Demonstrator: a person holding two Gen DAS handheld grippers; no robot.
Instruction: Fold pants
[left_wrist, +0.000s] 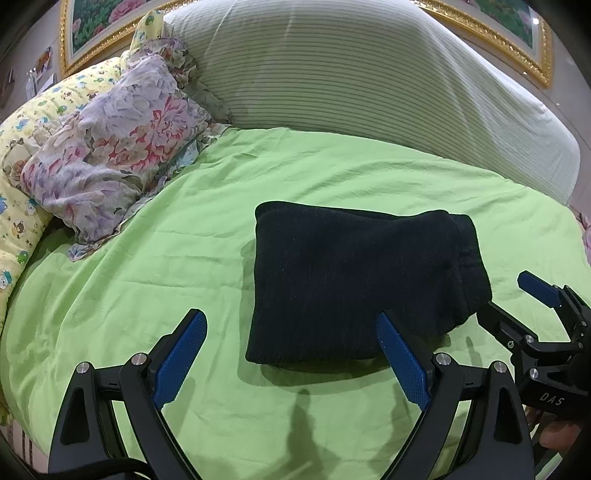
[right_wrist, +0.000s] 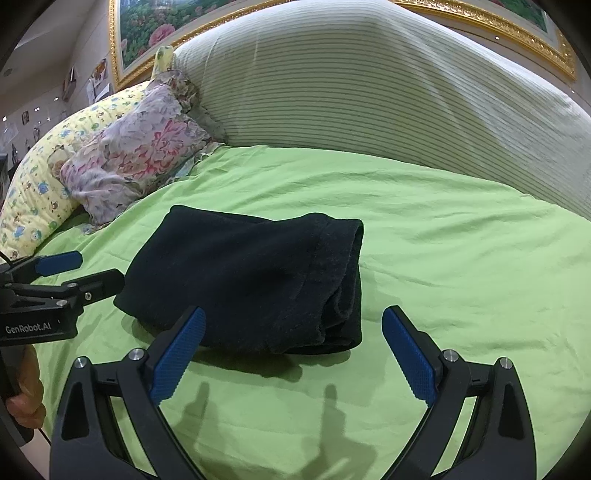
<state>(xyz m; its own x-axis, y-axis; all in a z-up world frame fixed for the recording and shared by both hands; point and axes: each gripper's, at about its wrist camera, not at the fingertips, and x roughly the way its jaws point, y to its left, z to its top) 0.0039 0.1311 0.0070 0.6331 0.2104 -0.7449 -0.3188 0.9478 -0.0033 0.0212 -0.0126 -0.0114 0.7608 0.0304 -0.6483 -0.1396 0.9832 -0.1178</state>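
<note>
Dark navy pants (left_wrist: 354, 280) lie folded into a compact rectangle on the green bed sheet (left_wrist: 177, 258). In the right wrist view the pants (right_wrist: 251, 280) show stacked layers along their right edge. My left gripper (left_wrist: 291, 321) is open just in front of the bundle, with nothing between its blue pads. My right gripper (right_wrist: 293, 317) is open too, hovering over the near right corner of the pants and holding nothing. The right gripper (left_wrist: 513, 295) also appears at the right edge of the left wrist view, and the left gripper (right_wrist: 96, 267) at the left edge of the right wrist view.
A floral pillow (left_wrist: 110, 147) and a yellow cartoon-print quilt (left_wrist: 18, 221) lie at the back left. A large striped bolster (left_wrist: 369, 74) runs along the head of the bed below a gold-framed picture (left_wrist: 103, 29). A hand (right_wrist: 26, 387) holds the left gripper's handle.
</note>
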